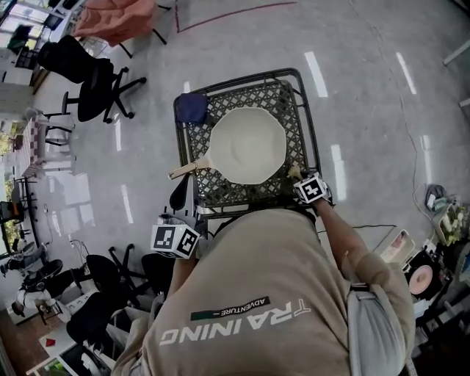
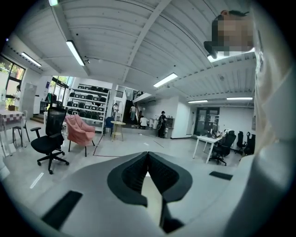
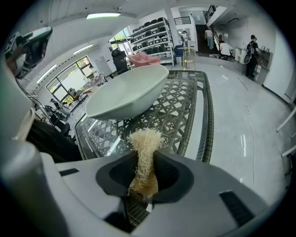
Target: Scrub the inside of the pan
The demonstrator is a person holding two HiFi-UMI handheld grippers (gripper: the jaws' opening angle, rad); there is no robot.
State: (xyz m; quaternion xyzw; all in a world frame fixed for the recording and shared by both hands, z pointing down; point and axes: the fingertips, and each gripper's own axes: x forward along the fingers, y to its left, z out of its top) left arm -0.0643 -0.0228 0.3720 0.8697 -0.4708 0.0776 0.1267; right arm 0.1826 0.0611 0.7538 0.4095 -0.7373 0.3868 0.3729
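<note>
A white pan (image 1: 248, 145) with a wooden handle (image 1: 189, 168) lies on a dark lattice-top table (image 1: 299, 110), its handle pointing to the near left. My right gripper (image 1: 297, 176) hovers at the table's near right corner, shut on a pale loofah scrubber (image 3: 144, 146). In the right gripper view the scrubber sticks up between the jaws of the right gripper (image 3: 144, 157), and the pan (image 3: 127, 92) lies just beyond it. My left gripper (image 1: 180, 197) is off the table's near left corner. In its own view the left gripper (image 2: 148, 159) is shut on nothing and points into the room.
A blue cloth (image 1: 192, 108) lies on the table's far left corner. Black office chairs (image 1: 92, 81) and a pink armchair (image 1: 117, 18) stand to the far left, more chairs (image 1: 110, 286) to the near left. A cluttered shelf (image 1: 433, 250) is at my right.
</note>
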